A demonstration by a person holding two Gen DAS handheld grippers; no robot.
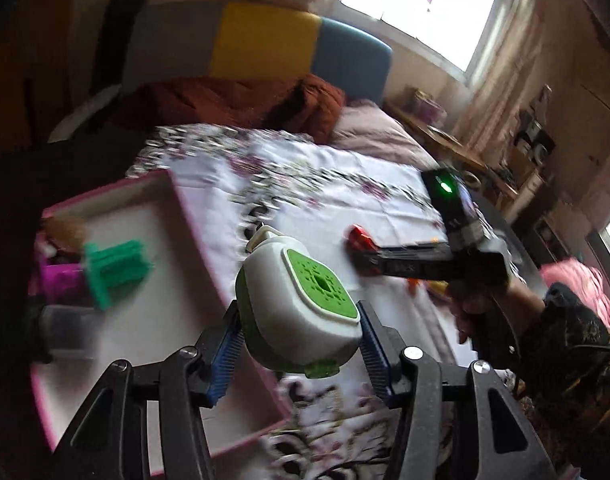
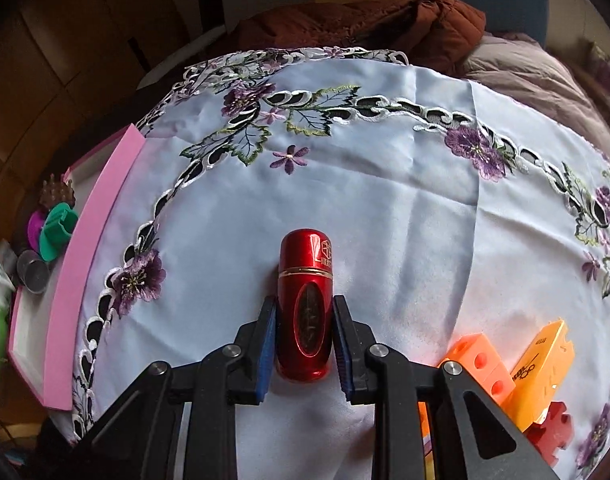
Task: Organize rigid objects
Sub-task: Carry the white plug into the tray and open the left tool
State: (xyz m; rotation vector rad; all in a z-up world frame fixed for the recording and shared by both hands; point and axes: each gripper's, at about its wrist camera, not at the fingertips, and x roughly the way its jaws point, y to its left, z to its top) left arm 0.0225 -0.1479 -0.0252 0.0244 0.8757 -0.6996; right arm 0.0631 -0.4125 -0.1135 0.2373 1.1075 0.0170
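Observation:
My left gripper point(image 1: 299, 334) is shut on a white and green plastic case point(image 1: 301, 300), held in the air above the right rim of the pink-edged tray point(image 1: 187, 216). In the tray lie a green ribbed spool point(image 1: 115, 270), a purple piece point(image 1: 59, 280) and a grey cylinder point(image 1: 65, 330). My right gripper point(image 2: 305, 322) is shut on a red metal capsule point(image 2: 303, 304) that lies on the embroidered tablecloth point(image 2: 385, 200). From the left wrist view, the right gripper point(image 1: 363, 246) and the hand holding it show at the right, over the cloth.
Orange blocks point(image 2: 481, 360), a yellow-orange box point(image 2: 543, 364) and a red puzzle-shaped piece point(image 2: 553, 428) lie at the right near the cloth's edge. The pink tray point(image 2: 85, 256) sits at the left. A brown jacket point(image 2: 365, 20) lies behind the table.

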